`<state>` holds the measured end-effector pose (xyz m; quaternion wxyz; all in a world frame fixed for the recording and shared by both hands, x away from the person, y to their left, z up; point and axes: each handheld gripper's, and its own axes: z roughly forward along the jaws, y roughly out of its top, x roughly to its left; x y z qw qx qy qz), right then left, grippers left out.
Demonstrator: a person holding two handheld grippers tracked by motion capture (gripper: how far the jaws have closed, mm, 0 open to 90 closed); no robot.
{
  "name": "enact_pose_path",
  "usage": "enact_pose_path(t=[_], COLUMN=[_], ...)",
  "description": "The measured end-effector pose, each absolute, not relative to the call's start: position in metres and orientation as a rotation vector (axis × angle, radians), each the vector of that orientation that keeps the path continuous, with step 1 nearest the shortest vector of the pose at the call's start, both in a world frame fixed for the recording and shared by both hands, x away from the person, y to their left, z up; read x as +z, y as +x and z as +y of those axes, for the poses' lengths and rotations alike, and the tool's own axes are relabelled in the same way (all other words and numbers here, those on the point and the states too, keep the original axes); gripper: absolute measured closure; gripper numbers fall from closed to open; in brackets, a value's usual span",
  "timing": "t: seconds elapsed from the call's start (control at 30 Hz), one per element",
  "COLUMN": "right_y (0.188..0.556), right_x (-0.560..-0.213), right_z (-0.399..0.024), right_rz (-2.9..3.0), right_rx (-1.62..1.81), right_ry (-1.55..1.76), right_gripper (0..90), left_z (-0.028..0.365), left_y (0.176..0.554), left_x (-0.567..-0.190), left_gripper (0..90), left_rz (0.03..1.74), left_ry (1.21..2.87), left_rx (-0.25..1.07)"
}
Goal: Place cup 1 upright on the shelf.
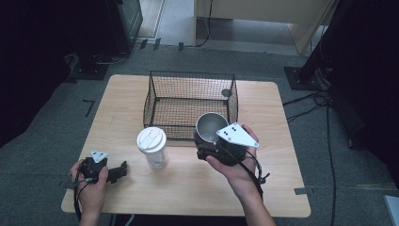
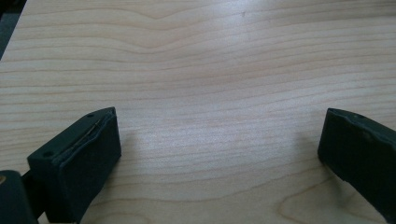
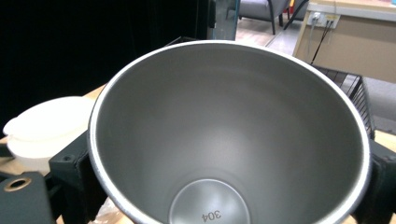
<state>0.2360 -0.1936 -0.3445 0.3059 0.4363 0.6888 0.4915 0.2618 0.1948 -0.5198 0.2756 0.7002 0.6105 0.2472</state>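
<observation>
**Steel cup lifted, basket not yet reached**

High view: the right hand-held gripper (image 1: 212, 146) sits near the middle of the light wooden bench (image 1: 188, 188), clamped on a round stainless-steel cup (image 1: 211, 126) with its open mouth facing up. The cup is just in front of the black wire-mesh basket (image 1: 162, 101), which stands toward the far edge and looks bare inside. A clear plastic cup with a white lid (image 1: 152, 147) stands upright beside the steel cup, toward the left edge. The left hand-held gripper (image 1: 120, 170) rests near the front-left corner, well apart from both cups.

Left gripper view: the left hand-held gripper's jaws stand wide apart over bare wood, holding nothing.

Right gripper view: the steel cup's empty inside faces the camera, "304" stamped on its bottom, a black jaw pressed to each side of its wall. The lidded cup's white top sits at the left.

Judging by this, the grasp is done; placing the steel cup in the basket seems left, and the lidded cup is untouched.
</observation>
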Motion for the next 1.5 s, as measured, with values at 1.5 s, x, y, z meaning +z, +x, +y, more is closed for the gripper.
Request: enact_pose_path(t=[1.5], right_y=[0.343], right_x=[-0.346], right_z=[-0.201], right_rz=[1.645], right_rx=[1.184], right_ry=[1.261], right_gripper=[7.3], left_z=[0.194], left_y=[0.263], left_x=[-0.520], left_gripper=[0.1], left_rz=[1.646], left_ry=[1.874], left_rx=[0.670])
